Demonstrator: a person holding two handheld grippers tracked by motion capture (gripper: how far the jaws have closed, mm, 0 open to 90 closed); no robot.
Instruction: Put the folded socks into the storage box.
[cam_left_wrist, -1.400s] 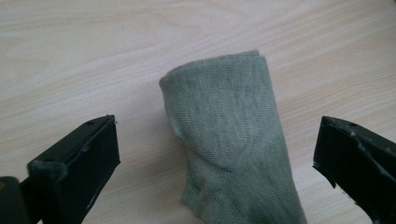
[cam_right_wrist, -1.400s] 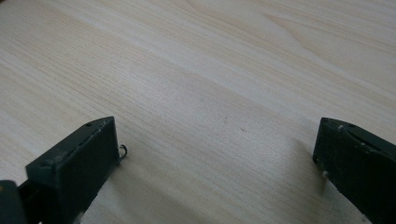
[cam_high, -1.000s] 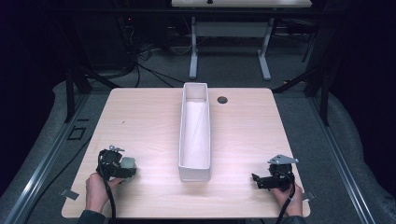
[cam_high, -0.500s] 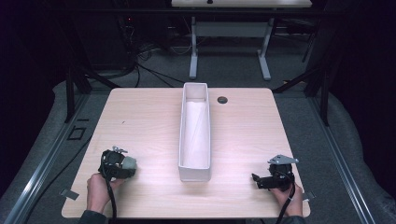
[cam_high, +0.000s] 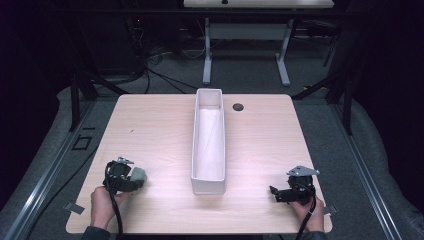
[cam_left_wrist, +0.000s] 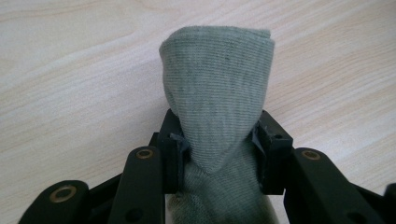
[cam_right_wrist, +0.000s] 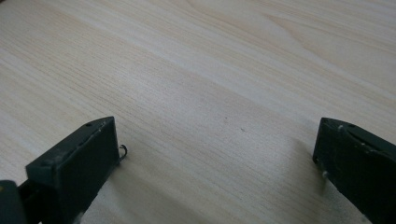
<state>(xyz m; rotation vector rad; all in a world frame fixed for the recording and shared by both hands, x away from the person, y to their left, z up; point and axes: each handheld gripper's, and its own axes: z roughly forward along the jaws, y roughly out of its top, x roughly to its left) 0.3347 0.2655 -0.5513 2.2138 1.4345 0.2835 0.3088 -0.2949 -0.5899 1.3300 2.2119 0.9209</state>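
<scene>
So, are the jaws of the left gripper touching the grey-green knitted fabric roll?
Touching. In the left gripper view, both jaws of the left gripper pinch the grey-green knitted fabric roll, whose sides fold in.

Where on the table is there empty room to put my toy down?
Bare wood lies on both sides of the long white plastic bin, far from the hands. The near corners are busier: left claw with the grey-green cloth roll, and right claw.

Count on the table: 5 items

1 grey-green sock (cam_left_wrist: 217, 88), 1 long white bin (cam_high: 209, 142), 2 grippers – left (cam_high: 131, 178), right (cam_high: 274, 192) – 1 round grommet hole (cam_high: 238, 106) in tabletop.
</scene>
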